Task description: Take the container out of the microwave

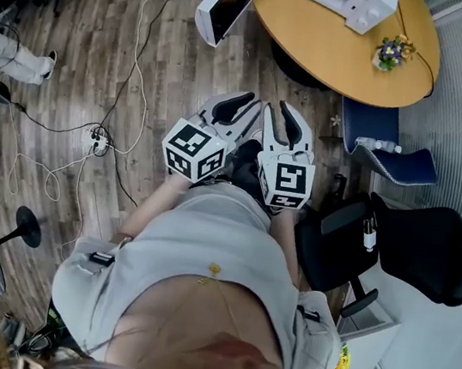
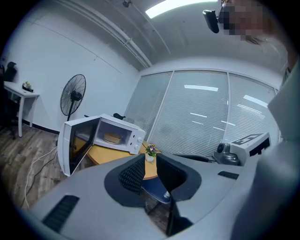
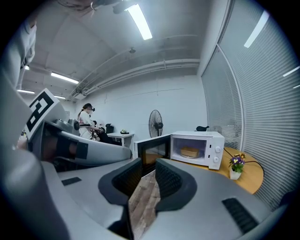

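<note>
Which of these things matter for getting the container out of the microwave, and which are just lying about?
For the job: microwave, its open door, the container inside, left gripper and right gripper, both open.
Just lying about: flower pot, fan, blue chair, black chair, cables on the floor.

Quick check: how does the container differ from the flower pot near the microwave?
The container is tan, low and wide; the flower pot is white, small and holds flowers. The container sits inside the open microwave; the flower pot stands outside it, on the table. Both are borne by the same table.
</note>
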Available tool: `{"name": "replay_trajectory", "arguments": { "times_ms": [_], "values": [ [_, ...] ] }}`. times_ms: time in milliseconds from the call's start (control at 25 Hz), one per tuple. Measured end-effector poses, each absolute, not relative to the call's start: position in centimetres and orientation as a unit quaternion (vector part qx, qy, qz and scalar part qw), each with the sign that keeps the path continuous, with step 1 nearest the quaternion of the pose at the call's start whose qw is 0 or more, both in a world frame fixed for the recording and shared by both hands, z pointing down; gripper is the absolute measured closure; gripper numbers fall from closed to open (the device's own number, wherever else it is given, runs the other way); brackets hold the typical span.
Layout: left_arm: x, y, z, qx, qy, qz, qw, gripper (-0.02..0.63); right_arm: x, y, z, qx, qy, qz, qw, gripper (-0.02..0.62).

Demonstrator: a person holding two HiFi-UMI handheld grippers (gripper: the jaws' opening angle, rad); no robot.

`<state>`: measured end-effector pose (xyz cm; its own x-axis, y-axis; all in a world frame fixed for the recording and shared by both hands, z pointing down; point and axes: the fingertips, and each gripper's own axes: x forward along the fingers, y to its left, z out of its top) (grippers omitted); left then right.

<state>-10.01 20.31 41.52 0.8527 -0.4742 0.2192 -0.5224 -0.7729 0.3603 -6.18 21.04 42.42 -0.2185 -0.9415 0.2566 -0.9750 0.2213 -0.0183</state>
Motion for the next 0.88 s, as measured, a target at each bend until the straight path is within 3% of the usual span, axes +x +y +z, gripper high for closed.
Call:
{"name": "replay_trajectory", "arguments": {
  "times_ms": [880],
  "values": [
    [-1.7,10.6,40.6,0.931,-0.293,0.051,0.213,0.528,2.1,10.7,41.0,0.590,-0.798,0.078,0.092,0.496]
  ]
}}
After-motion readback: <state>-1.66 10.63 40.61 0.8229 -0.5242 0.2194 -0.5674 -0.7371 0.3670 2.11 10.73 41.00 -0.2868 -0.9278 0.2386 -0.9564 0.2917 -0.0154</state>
